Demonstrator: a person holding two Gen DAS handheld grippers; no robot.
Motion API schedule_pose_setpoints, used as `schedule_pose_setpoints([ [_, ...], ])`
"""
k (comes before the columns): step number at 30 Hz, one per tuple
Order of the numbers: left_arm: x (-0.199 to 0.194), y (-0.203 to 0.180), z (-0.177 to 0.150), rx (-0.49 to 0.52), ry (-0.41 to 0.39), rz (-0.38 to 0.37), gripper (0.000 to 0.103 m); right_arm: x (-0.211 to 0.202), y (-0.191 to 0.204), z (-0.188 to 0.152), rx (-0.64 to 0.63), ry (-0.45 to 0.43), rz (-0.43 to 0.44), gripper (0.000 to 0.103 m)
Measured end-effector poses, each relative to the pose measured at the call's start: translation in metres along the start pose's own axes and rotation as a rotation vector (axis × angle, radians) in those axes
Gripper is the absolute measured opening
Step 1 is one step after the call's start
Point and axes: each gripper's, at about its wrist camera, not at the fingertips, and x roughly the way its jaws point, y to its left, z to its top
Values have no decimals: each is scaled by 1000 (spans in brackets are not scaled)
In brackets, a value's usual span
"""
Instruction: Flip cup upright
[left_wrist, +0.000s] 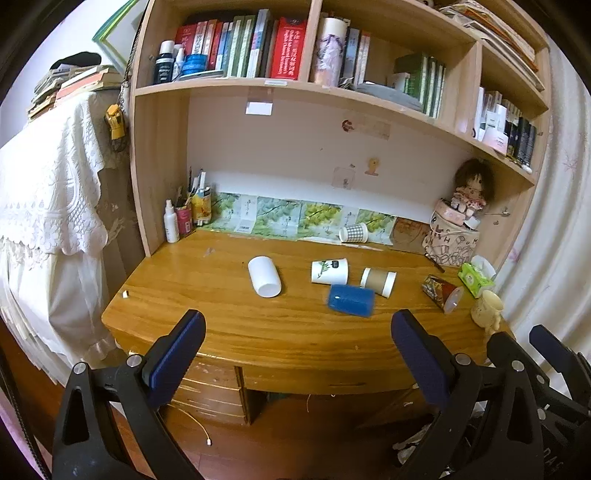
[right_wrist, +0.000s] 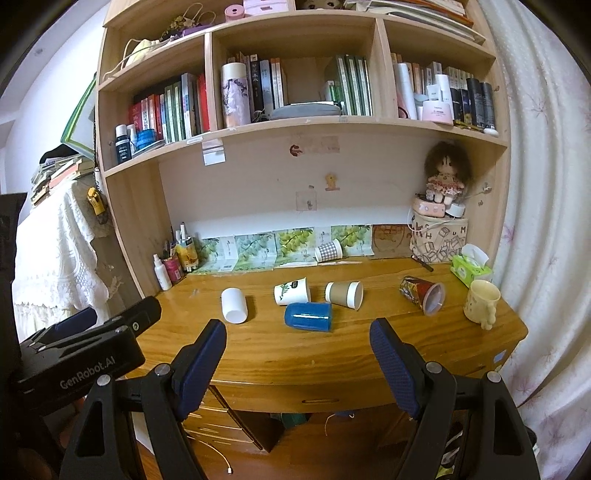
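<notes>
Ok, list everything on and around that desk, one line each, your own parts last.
white cup: 1, plain white, lying on its side, desk left
leaf-print paper cup: 1, white with green, on its side, desk centre
blue cup: 1, blue, on its side, in front of the leaf-print one
brown paper cup: 1, brown and white, on its side, right of centre
patterned cup: 1, dark red print, on its side, desk right
checked cup: 1, grey check, on its side, by the back wall
mug: 1, cream, upright, right edge
tissue pack: 1, green, behind the mug
doll: 1, brown hair, back right corner
left claw: open, empty
right claw: open, empty
</notes>
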Motion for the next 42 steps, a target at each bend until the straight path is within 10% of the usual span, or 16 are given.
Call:
schedule_pose_setpoints([
  [42,101,-26,48,9,63,110,101,124,-37,36,112,146,138,81],
])
